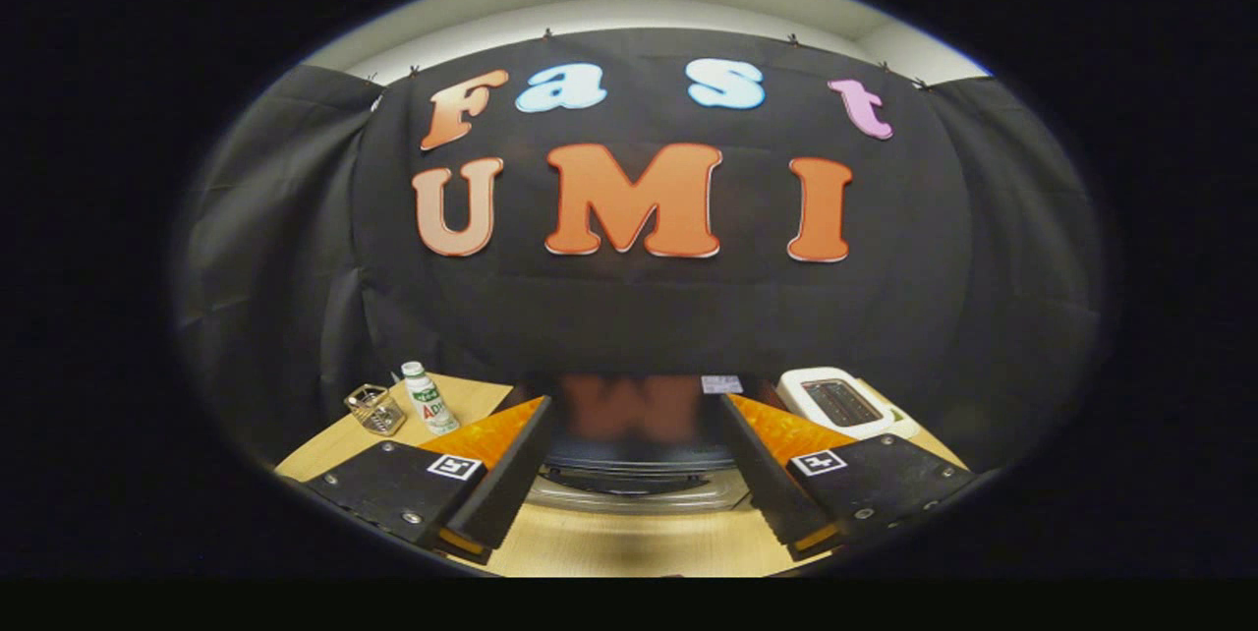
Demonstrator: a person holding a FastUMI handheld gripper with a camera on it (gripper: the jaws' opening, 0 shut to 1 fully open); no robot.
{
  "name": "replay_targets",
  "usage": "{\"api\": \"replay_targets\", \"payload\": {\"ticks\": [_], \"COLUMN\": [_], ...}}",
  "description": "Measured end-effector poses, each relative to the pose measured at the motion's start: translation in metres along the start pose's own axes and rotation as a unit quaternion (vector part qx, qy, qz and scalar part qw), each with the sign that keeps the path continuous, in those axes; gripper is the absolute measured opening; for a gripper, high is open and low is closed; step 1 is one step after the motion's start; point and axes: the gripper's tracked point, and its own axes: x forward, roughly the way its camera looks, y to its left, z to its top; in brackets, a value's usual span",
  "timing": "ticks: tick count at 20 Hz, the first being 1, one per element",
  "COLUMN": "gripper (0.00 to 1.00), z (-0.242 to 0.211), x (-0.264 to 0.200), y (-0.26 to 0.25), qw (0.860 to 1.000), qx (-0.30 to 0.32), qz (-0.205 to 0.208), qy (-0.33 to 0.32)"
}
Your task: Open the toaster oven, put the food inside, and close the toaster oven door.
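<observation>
At the lower left of the frame a glass (374, 409) and a small bottle (428, 398) stand on the wooden table (629, 543), left of the fingers. The gripper (639, 503) is spread wide and holds nothing. Low centre, between and just ahead of the fingers, is the oven (639, 434); its dark top and the silvery front edge below it are visible, and its door looks shut, though the angle is poor. At lower right, beyond the right finger, lies a white toaster (840, 402). No food can be made out. Judging by this, opening has not begun: next comes lowering to find the door handle and closing on it.
</observation>
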Motion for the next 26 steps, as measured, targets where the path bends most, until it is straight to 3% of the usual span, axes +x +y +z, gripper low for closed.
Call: {"api": "replay_targets", "payload": {"ticks": [4,9,13,26], "gripper": [0.99,0.99,0.99,0.99], "z": [-0.052,-0.075,-0.076,-0.084], "x": [0.04,0.059,0.062,0.047], "y": [0.003,0.005,0.008,0.014], "qw": [0.998,0.996,0.997,0.998], "qx": [-0.018,-0.038,-0.002,-0.013], "qz": [-0.005,-0.003,0.004,0.021], "qy": [0.059,0.082,0.083,0.055]}}
